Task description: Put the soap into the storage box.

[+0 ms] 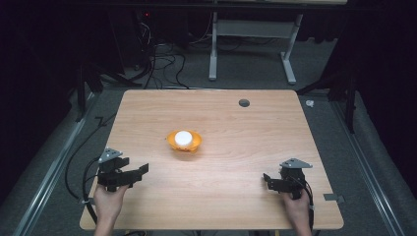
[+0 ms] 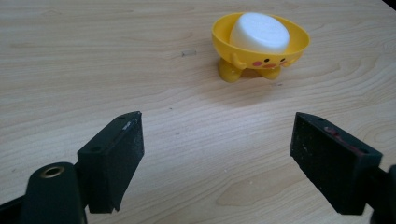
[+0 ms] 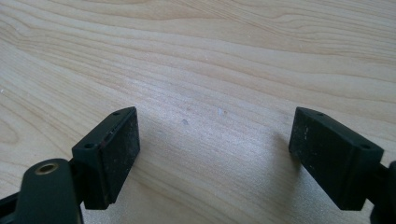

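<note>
Both grippers sit at the near edge of the table (image 1: 147, 113), nothing held. Left gripper (image 1: 129, 173) is near-left, jaws spread wide w/ bare wood between them; right gripper (image 1: 272, 183) is near-right, jaws likewise spread, also over bare wood.

Thing in play: a yellow duck-face bowl (image 2: 280, 52) standing upright on little feet at about table centre, far from both grippers, a bit closer to the left one. In the left gripper view it's ahead and off to the right of the jaw gap, so not lined up yet.

Contents: one white puck (image 2: 259, 31), round, flat-topped, sitting in the bowl and rising above the rim. Looks foam-like or waxy; can't tell which. Nothing else in the bowl as far as the views show.

Doing the step well, my read: the left gripper is the likelier one to go in. Swing it so the puck centres between the jaws, come in from above the rim, keep jaws wide till they straddle the puck, then close gently. The bowl looks light and tippy on those feet, so avoid nudging the rim; the right gripper could steady the bowl wall if it skates.
</note>
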Tool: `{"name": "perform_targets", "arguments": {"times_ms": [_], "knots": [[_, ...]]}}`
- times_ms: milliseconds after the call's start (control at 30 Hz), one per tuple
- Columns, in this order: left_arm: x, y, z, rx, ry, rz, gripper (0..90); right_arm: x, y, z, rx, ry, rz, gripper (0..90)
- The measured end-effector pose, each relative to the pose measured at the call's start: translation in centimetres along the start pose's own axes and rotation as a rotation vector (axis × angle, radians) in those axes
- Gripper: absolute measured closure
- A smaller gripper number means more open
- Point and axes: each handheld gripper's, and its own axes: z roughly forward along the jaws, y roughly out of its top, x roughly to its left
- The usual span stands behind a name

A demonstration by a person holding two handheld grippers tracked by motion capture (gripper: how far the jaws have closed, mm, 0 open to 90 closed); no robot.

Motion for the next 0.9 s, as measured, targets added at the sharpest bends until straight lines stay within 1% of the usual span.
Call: {"name": "perform_targets", "arguments": {"times_ms": [67, 267, 333, 500, 700, 900], "knots": [[0.2, -0.3, 0.1, 0.003, 0.0, -0.011, 18.3, 0.0, 0.0, 0.0, 0.0, 0.0, 0.0, 17.2], [0.3, -0.6, 0.2, 0.005, 0.0, -0.014, 18.3, 0.0, 0.0, 0.0, 0.0, 0.0, 0.0, 17.2], [0.4, -0.8, 0.3, 0.001, -0.001, -0.022, 18.3, 0.0, 0.0, 0.0, 0.0, 0.0, 0.0, 17.2], [0.6, -1.3, 0.6, 0.009, -0.019, -0.03, 20.2, 0.0, 0.0, 0.0, 0.0, 0.0, 0.0, 17.2], [0.6, -1.7, 1.1, 0.012, -0.012, -0.034, 21.1, 0.0, 0.0, 0.0, 0.0, 0.0, 0.0, 17.2], [0.6, -2.0, 1.6, 0.028, -0.007, -0.033, 20.4, 0.0, 0.0, 0.0, 0.0, 0.0, 0.0, 17.2]]}}
